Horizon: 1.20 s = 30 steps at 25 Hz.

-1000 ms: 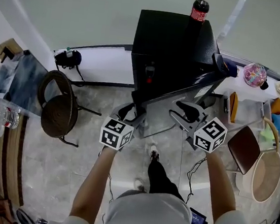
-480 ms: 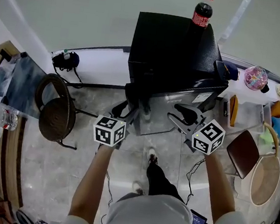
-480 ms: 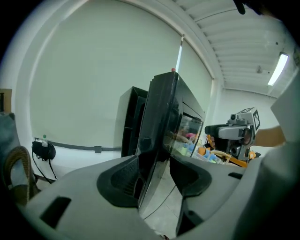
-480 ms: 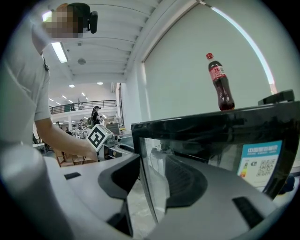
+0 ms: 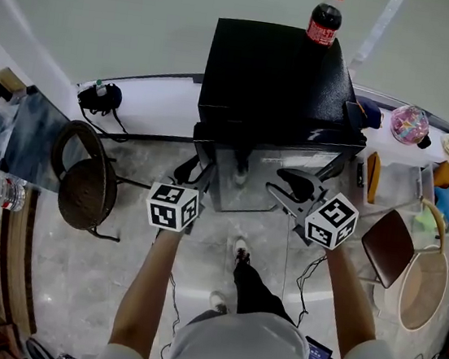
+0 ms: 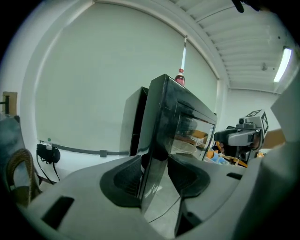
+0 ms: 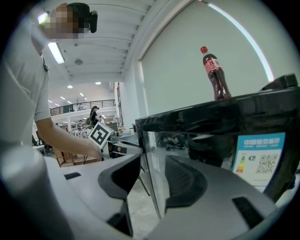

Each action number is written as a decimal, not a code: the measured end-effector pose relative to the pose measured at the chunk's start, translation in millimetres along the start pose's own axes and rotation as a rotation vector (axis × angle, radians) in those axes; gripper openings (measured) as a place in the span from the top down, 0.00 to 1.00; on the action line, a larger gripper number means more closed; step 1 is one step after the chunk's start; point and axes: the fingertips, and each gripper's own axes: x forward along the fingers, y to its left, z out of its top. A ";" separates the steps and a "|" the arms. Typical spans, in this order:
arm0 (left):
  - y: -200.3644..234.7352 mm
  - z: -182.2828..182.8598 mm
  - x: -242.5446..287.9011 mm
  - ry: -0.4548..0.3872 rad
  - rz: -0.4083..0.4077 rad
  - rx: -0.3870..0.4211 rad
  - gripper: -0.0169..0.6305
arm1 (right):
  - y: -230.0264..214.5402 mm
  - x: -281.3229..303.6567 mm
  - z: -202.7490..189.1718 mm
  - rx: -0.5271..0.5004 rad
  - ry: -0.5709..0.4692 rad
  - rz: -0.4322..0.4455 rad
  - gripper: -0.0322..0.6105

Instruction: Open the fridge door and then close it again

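A black fridge [image 5: 275, 74] stands on the floor [image 5: 115, 259] with its back to the wall. Its glossy door [image 5: 247, 196] faces the person and is swung almost against the body, with a thin dark gap showing at the free edge in the left gripper view. A cola bottle [image 5: 324, 17] stands upright at the back right corner of the fridge's top. The left claw [image 5: 197, 171] is at the door's free left edge, and its jaws are closing with that edge between them. The pads lie close on either side of the edge, but no view shows them pinching it. The right claw [image 5: 280, 182] hangs just in front of the door's face, right of its middle and pointing across it. Its jaws are about half apart and hold nothing. A round-backed chair [image 5: 85, 181] stands on the floor well to the left of the fridge.
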 end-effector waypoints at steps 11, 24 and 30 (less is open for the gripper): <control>15.3 11.5 21.6 -0.006 0.060 0.011 0.71 | -14.8 8.9 -2.8 0.008 0.014 0.008 0.71; 18.0 11.4 24.4 0.003 0.056 0.010 0.71 | -19.4 6.9 1.3 -0.001 0.015 -0.002 0.71; 16.8 5.5 14.2 0.026 0.076 0.008 0.72 | -18.3 -10.1 12.1 -0.048 0.008 -0.045 0.71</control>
